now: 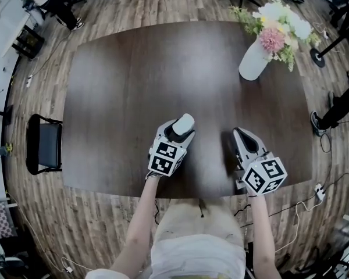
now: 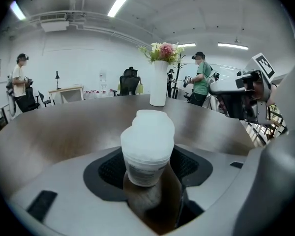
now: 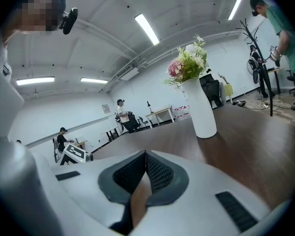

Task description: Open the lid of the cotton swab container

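Observation:
The cotton swab container (image 1: 184, 122) is a small white tub with a pale lid on top, standing upright on the dark wooden table (image 1: 128, 80). My left gripper (image 1: 180, 128) stands open around it. In the left gripper view the container (image 2: 146, 149) rises between the two black pads (image 2: 110, 168), with space on both sides and neither pad pressing on it. My right gripper (image 1: 242, 137) rests to the right near the table's front edge, pointing away from me. Its jaws are shut with nothing between them, and in the right gripper view the fingertips (image 3: 145, 154) meet.
A white vase of pink and white flowers (image 1: 255, 60) stands at the table's far right and also shows as the vase (image 2: 158, 82) and the vase (image 3: 199, 107). A black chair (image 1: 43, 144) sits left of the table. People stand at desks farther back in the room.

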Demonstrator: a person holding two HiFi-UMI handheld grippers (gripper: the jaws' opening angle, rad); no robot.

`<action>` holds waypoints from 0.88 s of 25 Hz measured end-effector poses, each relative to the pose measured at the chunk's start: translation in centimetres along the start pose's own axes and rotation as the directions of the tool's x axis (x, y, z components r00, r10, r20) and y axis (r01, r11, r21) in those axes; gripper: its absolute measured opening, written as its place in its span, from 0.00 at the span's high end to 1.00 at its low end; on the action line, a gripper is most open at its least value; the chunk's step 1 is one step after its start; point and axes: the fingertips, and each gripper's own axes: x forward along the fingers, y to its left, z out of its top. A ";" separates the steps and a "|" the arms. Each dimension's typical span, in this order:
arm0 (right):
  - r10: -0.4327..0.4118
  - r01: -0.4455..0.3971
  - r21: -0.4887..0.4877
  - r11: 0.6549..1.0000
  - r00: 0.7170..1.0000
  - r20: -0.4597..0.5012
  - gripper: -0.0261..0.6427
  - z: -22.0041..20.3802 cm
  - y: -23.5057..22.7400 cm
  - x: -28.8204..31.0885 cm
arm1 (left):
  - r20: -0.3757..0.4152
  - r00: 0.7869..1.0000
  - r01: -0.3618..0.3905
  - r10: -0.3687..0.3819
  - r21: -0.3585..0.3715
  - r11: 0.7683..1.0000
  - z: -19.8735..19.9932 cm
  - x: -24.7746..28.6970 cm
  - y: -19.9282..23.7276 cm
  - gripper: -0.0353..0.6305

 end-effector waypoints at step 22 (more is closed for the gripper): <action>0.038 -0.037 -0.020 0.999 0.998 0.042 0.93 2.5 0.8 0.6 | -0.008 0.995 0.098 -0.098 -0.018 0.995 0.9 -0.5 -2.4 0.58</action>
